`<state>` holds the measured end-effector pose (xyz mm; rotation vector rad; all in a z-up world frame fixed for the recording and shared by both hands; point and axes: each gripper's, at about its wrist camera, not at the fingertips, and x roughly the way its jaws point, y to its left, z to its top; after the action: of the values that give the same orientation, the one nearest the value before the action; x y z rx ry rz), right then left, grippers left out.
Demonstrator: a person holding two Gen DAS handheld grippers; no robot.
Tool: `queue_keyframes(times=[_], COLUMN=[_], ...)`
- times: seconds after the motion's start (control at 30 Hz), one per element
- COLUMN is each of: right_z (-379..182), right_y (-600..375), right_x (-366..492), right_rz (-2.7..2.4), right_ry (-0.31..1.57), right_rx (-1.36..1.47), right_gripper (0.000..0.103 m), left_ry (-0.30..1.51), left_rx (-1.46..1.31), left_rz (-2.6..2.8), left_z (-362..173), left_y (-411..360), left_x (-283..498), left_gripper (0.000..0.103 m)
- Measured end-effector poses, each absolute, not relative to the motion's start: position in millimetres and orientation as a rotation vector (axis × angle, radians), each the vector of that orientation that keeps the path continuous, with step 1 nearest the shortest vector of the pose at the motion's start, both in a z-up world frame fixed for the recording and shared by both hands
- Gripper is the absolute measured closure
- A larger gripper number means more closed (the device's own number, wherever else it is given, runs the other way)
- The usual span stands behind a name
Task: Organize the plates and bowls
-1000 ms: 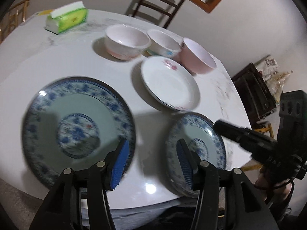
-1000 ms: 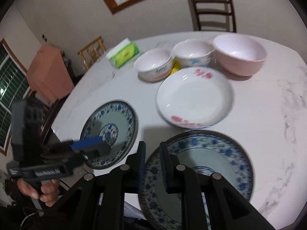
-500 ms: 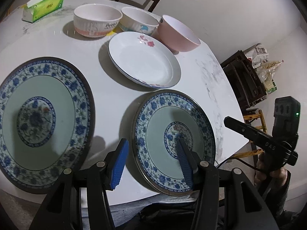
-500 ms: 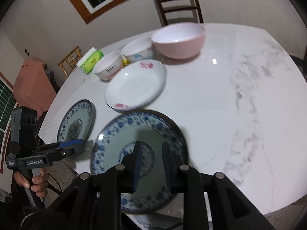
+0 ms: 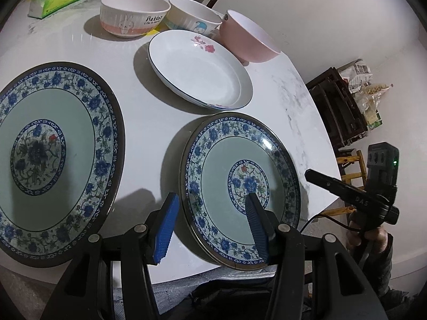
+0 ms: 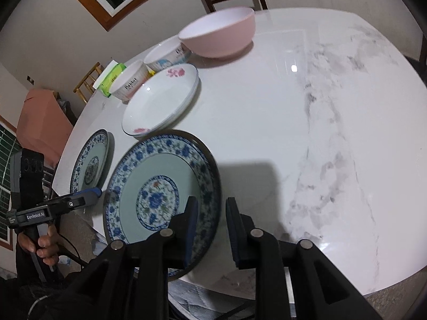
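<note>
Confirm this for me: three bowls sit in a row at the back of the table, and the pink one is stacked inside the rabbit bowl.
Not stacked. The left wrist view shows the pink bowl standing alone at the right end of the row, the rabbit bowl at the left end. Three bowls at the back is right.

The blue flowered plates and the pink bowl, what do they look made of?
The blue flowered plates look like glazed ceramic: glossy faces catching light glints, with printed patterns and dark rims. The pink bowl has a duller, even colour; it could be matte-glazed ceramic or melamine, the look leaves that open.
</note>
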<state>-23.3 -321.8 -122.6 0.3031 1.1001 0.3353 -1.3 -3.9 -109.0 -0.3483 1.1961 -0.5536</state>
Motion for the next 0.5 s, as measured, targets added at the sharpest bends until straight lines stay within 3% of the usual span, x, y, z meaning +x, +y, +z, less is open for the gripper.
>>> queue_keyframes(times=[0.5], right_z=[-150], right_y=[-318], right_x=[-16], right_rz=[0.373], right_ry=[1.159], right_rx=[0.336], right_gripper=[0.081], left_ry=[1.239], left_rx=[-0.336], left_rz=[-0.557], left_z=[-122], left_y=[-11], left_x=[4], left_gripper=[0.057])
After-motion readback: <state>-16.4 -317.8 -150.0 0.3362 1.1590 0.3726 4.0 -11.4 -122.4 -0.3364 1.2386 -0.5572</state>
